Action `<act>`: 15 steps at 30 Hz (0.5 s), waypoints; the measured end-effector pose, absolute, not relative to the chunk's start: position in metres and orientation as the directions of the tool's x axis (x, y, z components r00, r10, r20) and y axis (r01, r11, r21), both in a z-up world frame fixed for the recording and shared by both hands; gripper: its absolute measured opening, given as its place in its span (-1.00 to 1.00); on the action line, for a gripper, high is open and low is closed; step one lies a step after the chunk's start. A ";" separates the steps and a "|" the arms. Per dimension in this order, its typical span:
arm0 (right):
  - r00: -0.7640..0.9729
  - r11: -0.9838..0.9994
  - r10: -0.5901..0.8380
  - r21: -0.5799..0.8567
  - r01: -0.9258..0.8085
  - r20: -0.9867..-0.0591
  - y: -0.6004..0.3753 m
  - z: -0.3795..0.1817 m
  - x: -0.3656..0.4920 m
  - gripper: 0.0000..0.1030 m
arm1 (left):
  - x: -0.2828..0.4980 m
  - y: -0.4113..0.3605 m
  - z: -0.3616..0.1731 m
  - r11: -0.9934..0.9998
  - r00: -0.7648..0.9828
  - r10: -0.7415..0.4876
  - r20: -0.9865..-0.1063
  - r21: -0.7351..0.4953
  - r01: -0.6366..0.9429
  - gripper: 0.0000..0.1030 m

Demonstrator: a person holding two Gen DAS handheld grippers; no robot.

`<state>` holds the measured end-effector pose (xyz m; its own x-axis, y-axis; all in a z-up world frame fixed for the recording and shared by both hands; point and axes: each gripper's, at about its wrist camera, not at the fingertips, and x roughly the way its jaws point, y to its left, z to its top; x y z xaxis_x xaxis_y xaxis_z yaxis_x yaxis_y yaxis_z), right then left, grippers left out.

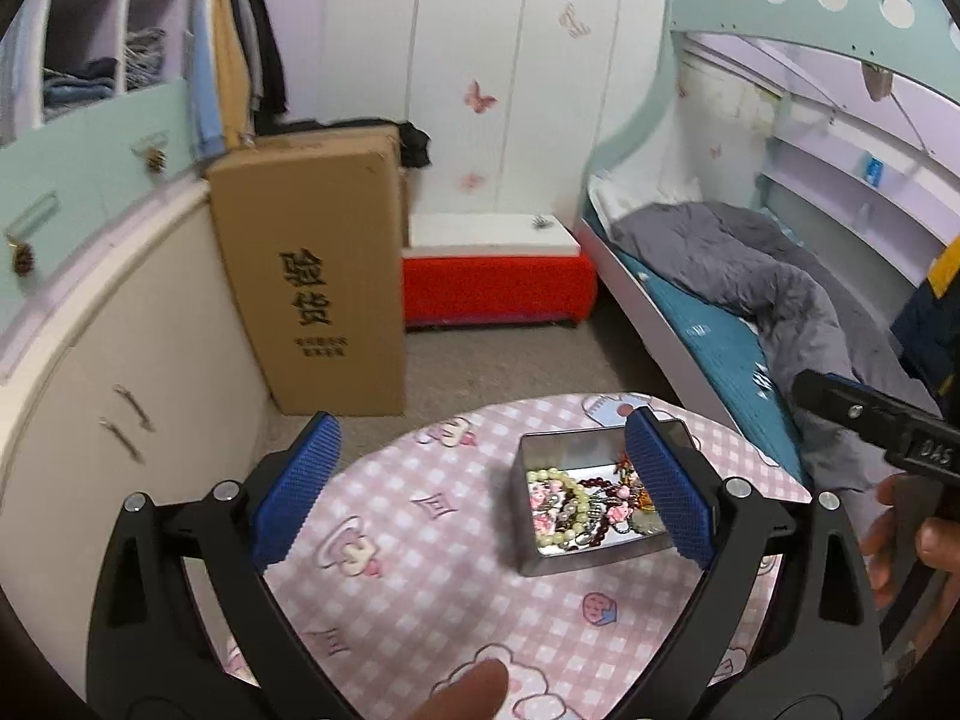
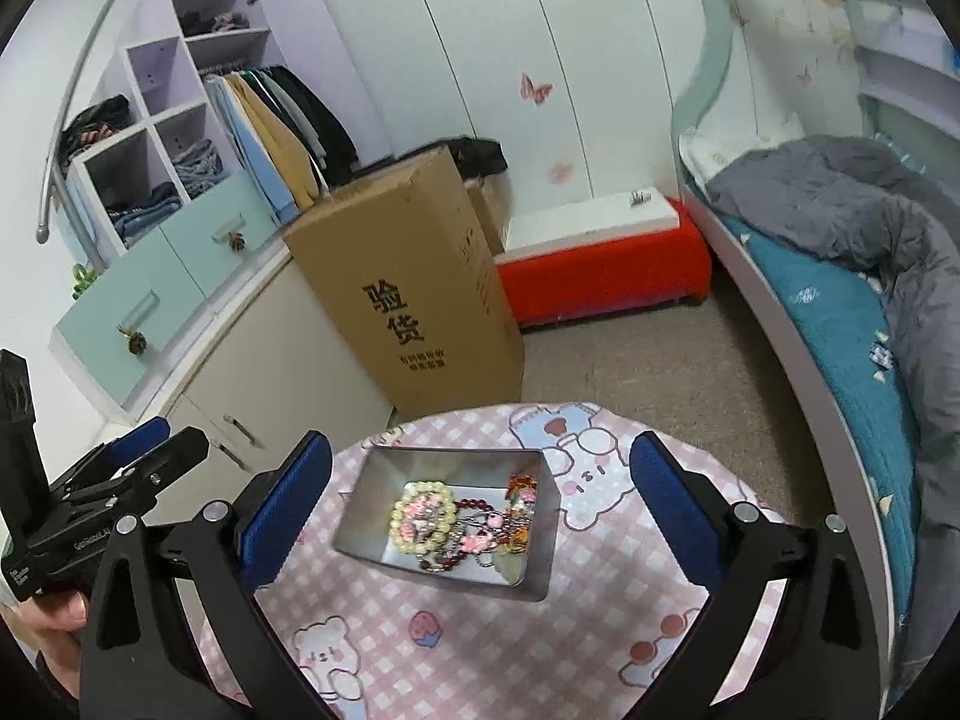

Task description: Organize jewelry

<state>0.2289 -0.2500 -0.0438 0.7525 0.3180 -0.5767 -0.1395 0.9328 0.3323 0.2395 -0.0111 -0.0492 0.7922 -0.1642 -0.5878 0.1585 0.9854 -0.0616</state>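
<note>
- Both grippers, left (image 1: 480, 480) and right (image 2: 480, 504), gape wide, holding nothing.
- Between them, a tin (image 2: 534, 546) of tangled jewelry (image 2: 444, 525) sits on the pink table (image 2: 480, 654).

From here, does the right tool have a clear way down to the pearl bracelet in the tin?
Probably yes: the right tool is open, the tin has no lid, and the pearl bracelet lies on top.

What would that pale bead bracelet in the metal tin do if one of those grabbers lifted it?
The pale bead bracelet would probably droop, being strung beads. It lies tangled among other jewelry in the metal tin, so neighbours may come along. Round beads may slip.
</note>
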 end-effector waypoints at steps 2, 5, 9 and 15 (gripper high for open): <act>0.771 0.936 0.310 0.319 -0.147 -0.556 -0.245 -0.028 0.213 0.87 | 0.222 -0.007 -0.036 0.988 0.814 -0.147 -0.562 -0.048 0.145 0.83; 0.796 0.940 0.302 0.304 -0.156 -0.524 -0.237 -0.004 0.187 0.87 | 0.192 -0.007 -0.016 0.993 0.856 -0.108 -0.506 -0.007 0.121 0.87; 0.835 0.957 0.259 0.246 -0.154 -0.485 -0.225 0.022 0.145 0.87 | 0.147 -0.007 0.005 0.995 0.896 -0.073 -0.437 0.027 0.095 0.88; 0.889 0.977 0.194 0.168 -0.134 -0.414 -0.208 0.046 0.081 0.87 | 0.086 -0.008 0.026 0.998 0.938 -0.035 -0.345 0.044 0.054 0.88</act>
